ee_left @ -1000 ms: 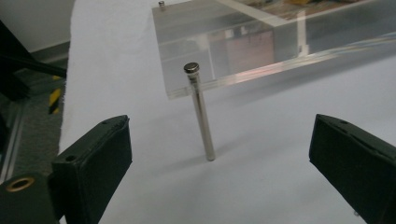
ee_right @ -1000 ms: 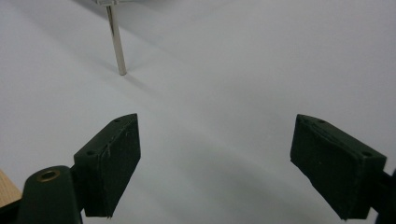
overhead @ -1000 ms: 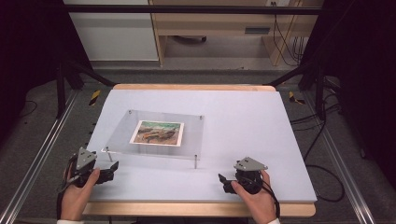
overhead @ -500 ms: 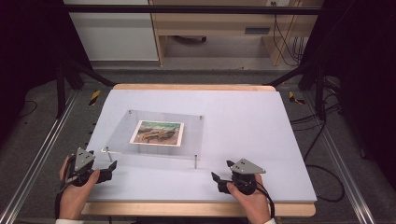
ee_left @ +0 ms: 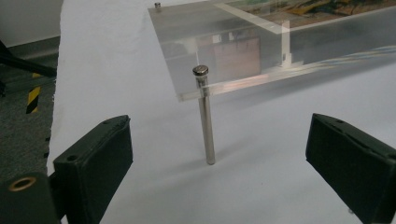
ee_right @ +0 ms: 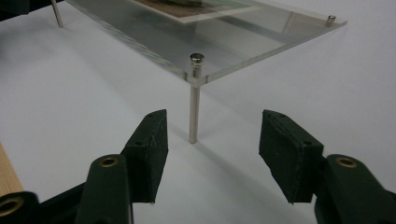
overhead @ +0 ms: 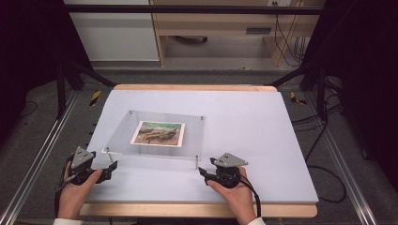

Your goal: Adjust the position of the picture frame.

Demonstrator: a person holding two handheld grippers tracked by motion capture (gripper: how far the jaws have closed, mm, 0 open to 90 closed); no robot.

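Observation:
A clear acrylic plate (overhead: 192,136) stands on thin metal posts on the white table, with a printed picture (overhead: 158,133) held in it. My left gripper (overhead: 110,168) sits at the plate's front left corner, open wide. Its corner post (ee_left: 205,126) rises just beyond the gap between the jaws (ee_left: 217,140), untouched. My right gripper (overhead: 202,172) is at the front right corner. Its jaws have just been closing and are still apart (ee_right: 212,126). The right corner post (ee_right: 193,107) stands just ahead of them, slightly left of the middle, and no pad touches it.
The white table top (overhead: 248,122) has a wooden edge (overhead: 197,210) in front of the person's hands. Black frame legs and cables lie on the grey floor to both sides. A wooden cabinet (overhead: 220,28) stands behind the table.
My right gripper has moved left along the table's front, up to the plate's front right post. The left gripper has kept its place.

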